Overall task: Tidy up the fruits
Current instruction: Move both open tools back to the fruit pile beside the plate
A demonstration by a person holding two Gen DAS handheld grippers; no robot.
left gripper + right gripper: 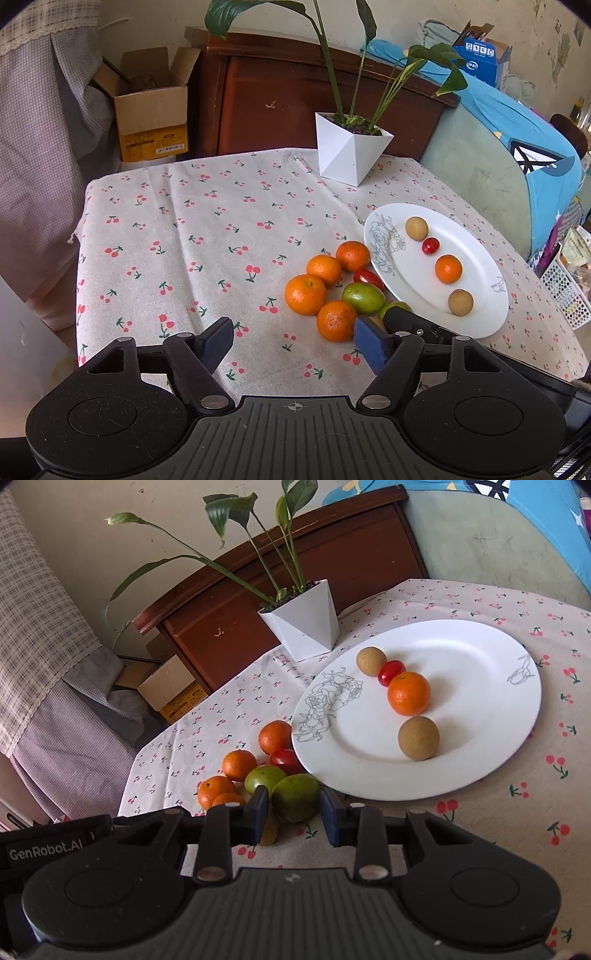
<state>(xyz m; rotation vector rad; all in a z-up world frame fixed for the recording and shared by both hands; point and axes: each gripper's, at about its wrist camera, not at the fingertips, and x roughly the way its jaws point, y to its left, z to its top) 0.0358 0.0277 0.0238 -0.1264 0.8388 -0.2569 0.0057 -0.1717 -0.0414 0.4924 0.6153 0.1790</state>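
Note:
A white plate (476,314) (480,760) holds a row: a brown fruit (371,660), a cherry tomato (390,672), an orange (408,693) and another brown fruit (418,737). Left of the plate on the cloth lie several oranges (305,294), a cherry tomato (368,278) and two green fruits (363,297). My right gripper (294,814) is open with its fingers on either side of the nearer green fruit (298,798); contact cannot be told. My left gripper (295,341) is open and empty, just short of the nearest orange (336,320).
A white angular pot (351,151) with a leafy plant stands at the table's far side. A wooden headboard (295,96), a cardboard box (151,110) and a blue-covered cushion (517,147) lie beyond the table. The cherry-print cloth (184,258) covers the table.

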